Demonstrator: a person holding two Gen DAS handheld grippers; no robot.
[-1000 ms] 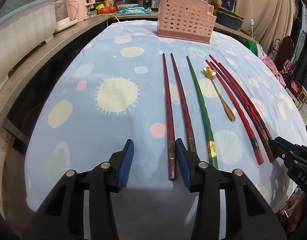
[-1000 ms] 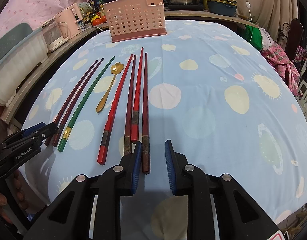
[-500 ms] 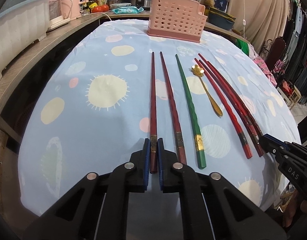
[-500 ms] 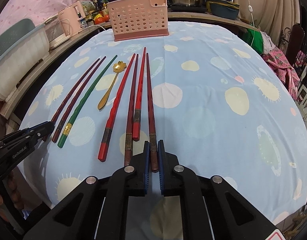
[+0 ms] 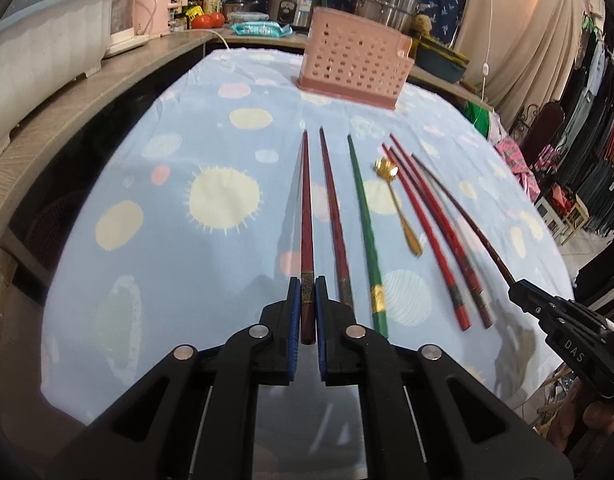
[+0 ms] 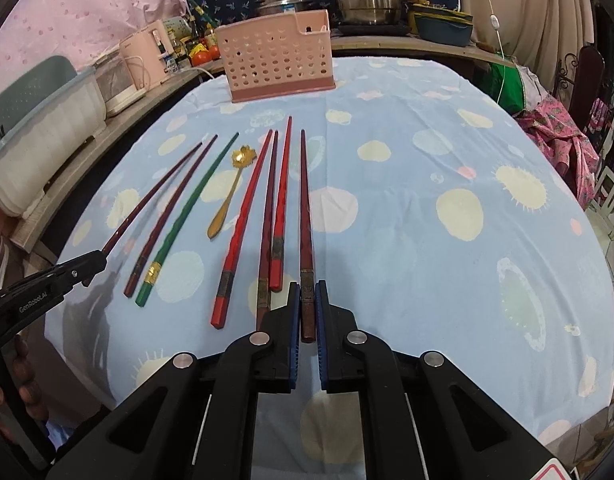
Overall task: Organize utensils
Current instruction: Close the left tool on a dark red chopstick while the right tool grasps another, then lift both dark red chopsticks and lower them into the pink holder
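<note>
Dark-red chopsticks were pinched by left gripper and right gripper; basket stood at 12 o'clock.

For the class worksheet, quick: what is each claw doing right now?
Left claw: closed on the leftmost dark red chopstick.
Right claw: closed on the rightmost dark red chopstick.

Open cloth betw. chopstick row & pink basket; counter clutter crowds left edge.
</note>
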